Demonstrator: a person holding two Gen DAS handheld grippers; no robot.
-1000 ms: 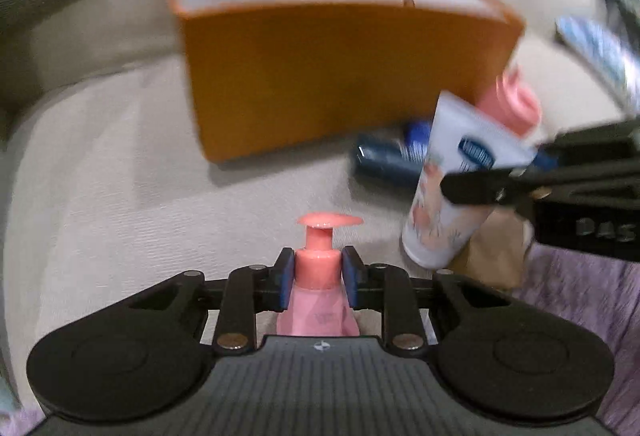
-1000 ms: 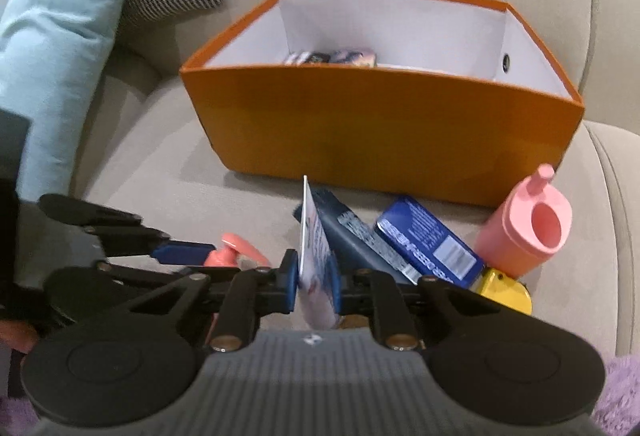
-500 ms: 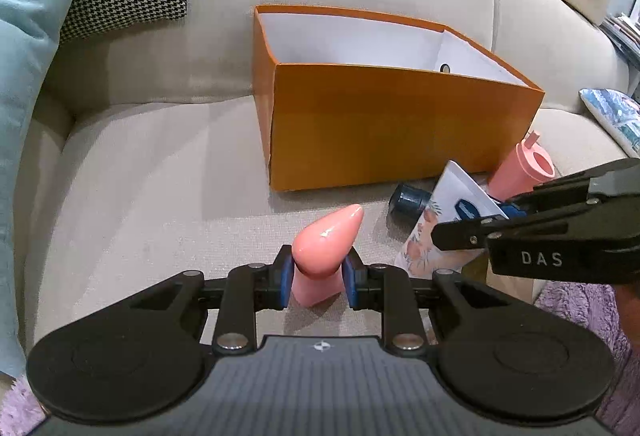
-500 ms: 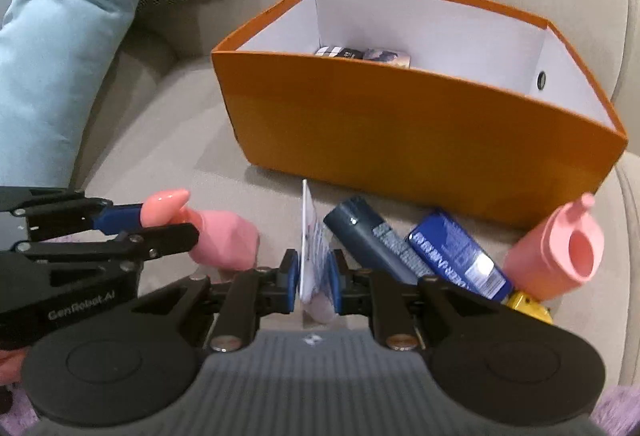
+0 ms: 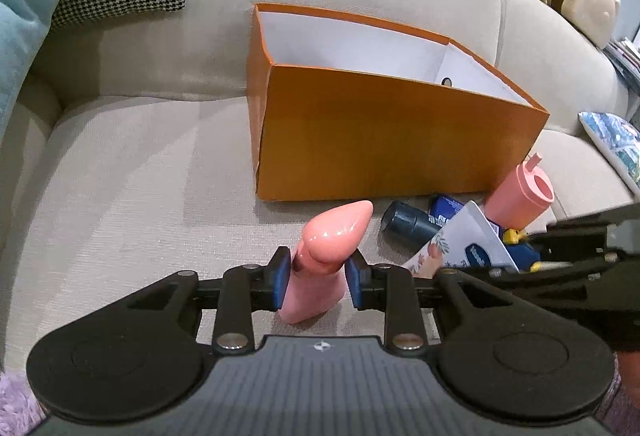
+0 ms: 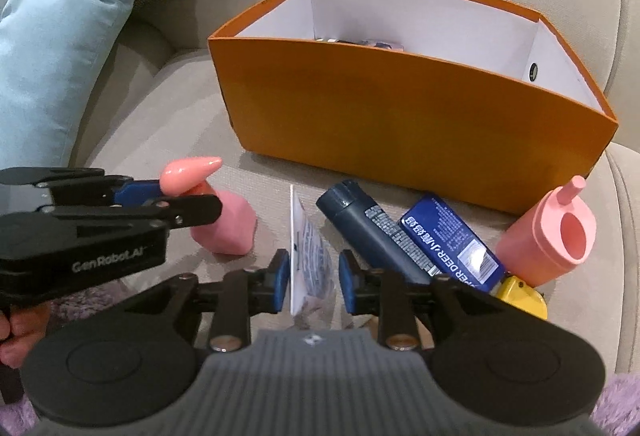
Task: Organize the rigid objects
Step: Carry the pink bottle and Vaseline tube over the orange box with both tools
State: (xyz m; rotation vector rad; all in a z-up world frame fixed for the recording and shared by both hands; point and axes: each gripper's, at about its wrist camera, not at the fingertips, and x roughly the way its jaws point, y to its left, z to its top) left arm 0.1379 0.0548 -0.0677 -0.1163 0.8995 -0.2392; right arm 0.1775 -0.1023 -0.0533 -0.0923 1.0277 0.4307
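Now the pink pump bottle (image 5: 320,268) sits between the left tool (image 5: 317,282) pads.

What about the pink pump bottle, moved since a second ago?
Yes. In the right wrist view the pink pump bottle, gripped by the left tool, has come closer to the orange box's near left corner and tipped over, nozzle toward the box.
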